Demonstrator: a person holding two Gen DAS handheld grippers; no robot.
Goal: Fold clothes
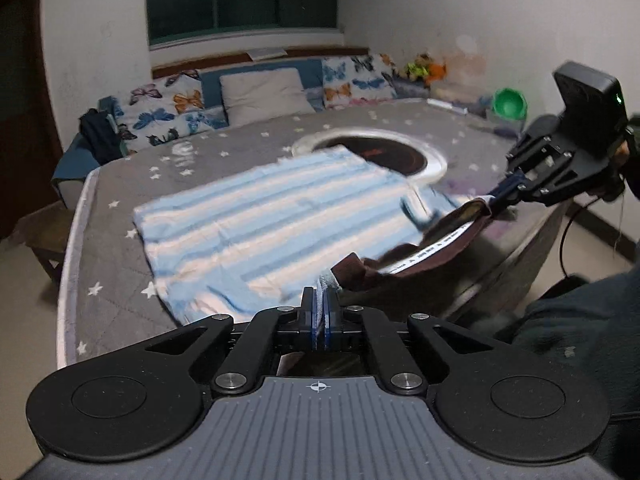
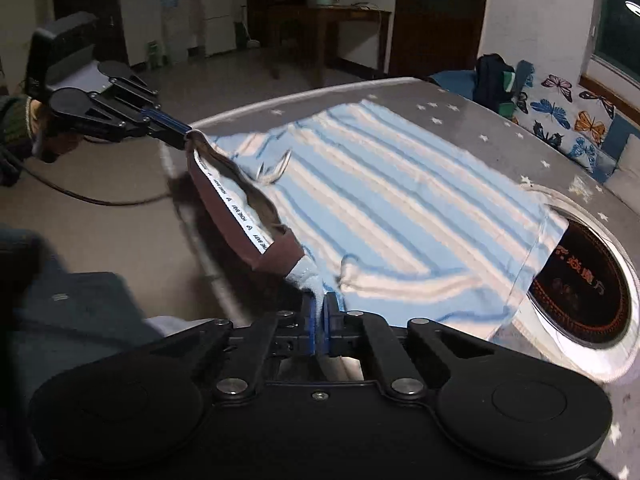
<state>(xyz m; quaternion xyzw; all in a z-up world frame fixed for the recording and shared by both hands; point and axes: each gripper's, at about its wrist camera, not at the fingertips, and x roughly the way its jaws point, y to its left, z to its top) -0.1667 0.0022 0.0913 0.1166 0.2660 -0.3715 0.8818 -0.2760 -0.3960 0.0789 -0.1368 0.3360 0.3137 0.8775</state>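
Striped garment (image 1: 256, 216) spread flat on desk (image 1: 108, 184), unfolded; waistband (image 2: 244, 216) pinched by left claw (image 1: 320, 300) and right claw (image 2: 319, 304).

The right gripper (image 2: 320, 300) and left gripper (image 2: 185, 136) each pinch the brown waistband (image 2: 228, 216). The striped garment (image 2: 400, 200) lies on the starred bench (image 2: 480, 120).

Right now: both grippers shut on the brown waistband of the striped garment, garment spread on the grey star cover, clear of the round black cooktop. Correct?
One error: the striped garment is not clear of the round cooktop; its far edge overlaps the rim, as the right wrist view shows. The rest holds: left gripper and right gripper are shut on the brown waistband, garment on the grey star cover.
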